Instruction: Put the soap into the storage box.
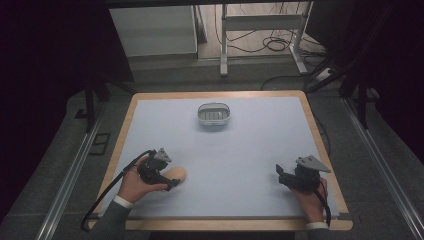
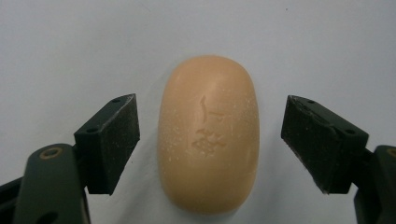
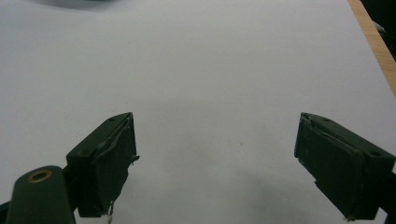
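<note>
In the high view, the left gripper (image 1: 172, 182) sits in the lower left of the frame, with its tips down over a smooth, peach-coloured, egg-shaped bar of soap (image 1: 175, 174) that lies on the big pale blue table mat (image 1: 240, 150). The right gripper (image 1: 281, 176) rests in the lower right, well apart from the soap. A small grey plastic soap dish with a slotted floor (image 1: 214, 114) stands in the upper middle of the mat, far from both. In the left gripper view, the soap (image 2: 208, 135) lies flat in the middle of the frame, right between the two black pads (image 2: 112, 140). The jaws stand partly open, and a thin strip of mat shows on each side, so they hold nothing yet. The job now looks like picking the soap up. To do it well, I think the hand should keep the soap in the middle, go low so the pads meet the fat part of its sides, and squeeze slowly. The soap looks smooth and round, so it could slip or pop out if it is pinched too fast or too near one end. In the right gripper view, the right gripper (image 3: 215, 163) is wide open over bare mat and holds nothing. It can just wait there.
</note>
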### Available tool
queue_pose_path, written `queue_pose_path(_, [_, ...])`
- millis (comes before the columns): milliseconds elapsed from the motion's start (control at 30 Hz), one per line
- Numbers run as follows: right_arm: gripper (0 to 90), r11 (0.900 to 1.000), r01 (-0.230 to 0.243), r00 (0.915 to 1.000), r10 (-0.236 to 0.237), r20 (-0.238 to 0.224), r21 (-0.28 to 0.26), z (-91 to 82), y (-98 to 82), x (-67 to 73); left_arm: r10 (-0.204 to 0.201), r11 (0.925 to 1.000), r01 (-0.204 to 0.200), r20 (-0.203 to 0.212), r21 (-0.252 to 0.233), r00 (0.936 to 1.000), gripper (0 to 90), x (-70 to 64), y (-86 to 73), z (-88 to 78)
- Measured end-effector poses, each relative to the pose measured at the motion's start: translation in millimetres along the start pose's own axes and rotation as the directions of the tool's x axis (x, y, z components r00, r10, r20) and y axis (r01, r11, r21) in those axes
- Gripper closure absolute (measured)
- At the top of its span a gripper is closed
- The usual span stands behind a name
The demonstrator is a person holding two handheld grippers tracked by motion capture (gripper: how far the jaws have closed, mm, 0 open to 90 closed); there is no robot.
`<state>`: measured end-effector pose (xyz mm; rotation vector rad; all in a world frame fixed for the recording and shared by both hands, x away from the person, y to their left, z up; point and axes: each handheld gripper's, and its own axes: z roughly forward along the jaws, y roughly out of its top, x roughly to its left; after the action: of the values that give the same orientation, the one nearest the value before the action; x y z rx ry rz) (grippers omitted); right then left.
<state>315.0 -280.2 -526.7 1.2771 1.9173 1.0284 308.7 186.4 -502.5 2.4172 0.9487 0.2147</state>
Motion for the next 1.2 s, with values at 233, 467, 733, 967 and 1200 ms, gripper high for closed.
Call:
queue_pose_path(233, [13.1,1.0,-0.001,1.0,0.001,0.0,-0.001,-0.1,0.0,-0.1,-0.008,0.9998,0.008,-0.006,0.018,0.9999,21.0,-1.2,1.3,8.2])
queue_pose_path(467, [13.1,1.0,-0.001,1.0,0.001,0.0,0.001,0.2,0.1,-0.1,-0.02,0.9981,0.02,-0.002,0.058,0.9998,21.5,1.1,0.8,15.6])
queue_pose_path(733, [13.1,1.0,-0.005,1.0,0.005,0.0,0.002,0.2,0.1,-0.2,-0.017,0.9969,0.018,-0.016,0.076,0.9997,29.7,0.3,-1.3,21.1])
queue_pose_path(967, [13.1,1.0,-0.007,1.0,0.007,0.001,0.003,0.3,0.2,-0.4,-0.017,0.9973,0.018,-0.016,0.07,0.9997,32.6,0.1,-1.4,20.5])
queue_pose_path(1200, [13.1,1.0,-0.009,0.9999,0.009,0.004,0.002,0.0,0.1,-0.6,-0.019,0.9983,0.02,-0.017,0.055,0.9997,32.6,2.5,-0.6,14.1])
